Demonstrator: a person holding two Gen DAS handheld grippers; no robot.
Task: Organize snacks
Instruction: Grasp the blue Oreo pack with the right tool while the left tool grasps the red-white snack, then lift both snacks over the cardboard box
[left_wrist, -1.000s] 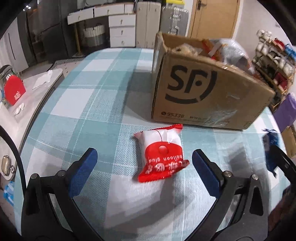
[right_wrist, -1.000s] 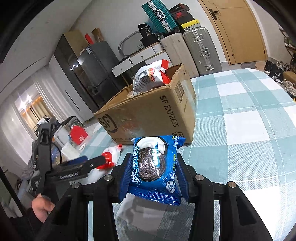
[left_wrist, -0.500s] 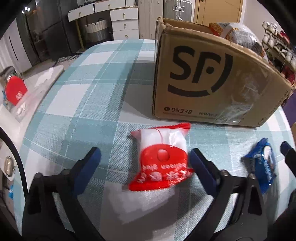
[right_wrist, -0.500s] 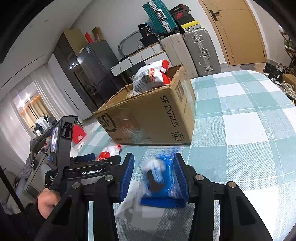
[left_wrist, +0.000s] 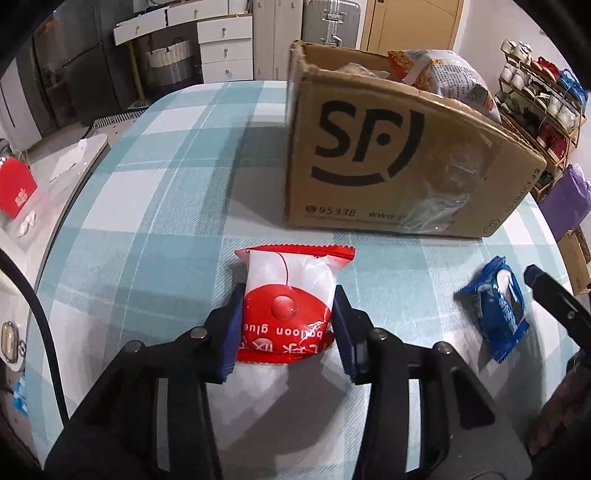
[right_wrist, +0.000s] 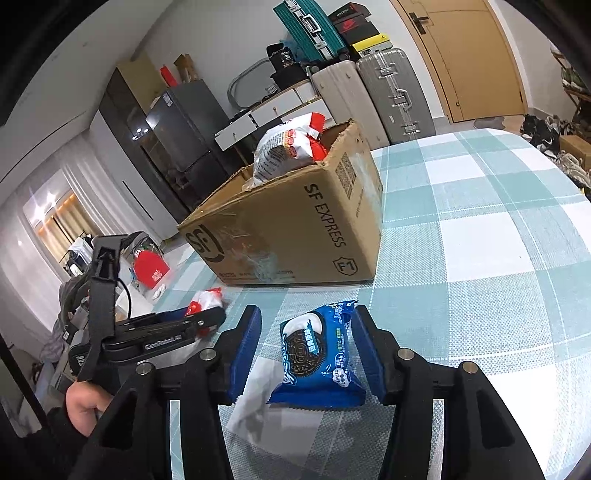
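Item: red-and-white snack packet (left_wrist: 286, 306), flat on the checked tabletop (left_wrist: 147, 206), just in front of the SF carton (left_wrist: 388, 162). The left tongs (left_wrist: 286, 328), spread wide half a second ago, have now closed onto the packet's lower sides; the pick appears made, lift to the carton likely next. Long axis runs away from the tongs toward the carton, the crimped red end farthest, print upside down to the camera. Item: blue cookie packet (right_wrist: 317, 354), released from the right tongs (right_wrist: 306, 350) within the last second, lying on the tabletop between blue pads that now stand apart from it, one end raised and angled toward the carton. Carton already holds bagged snacks (right_wrist: 288, 147).
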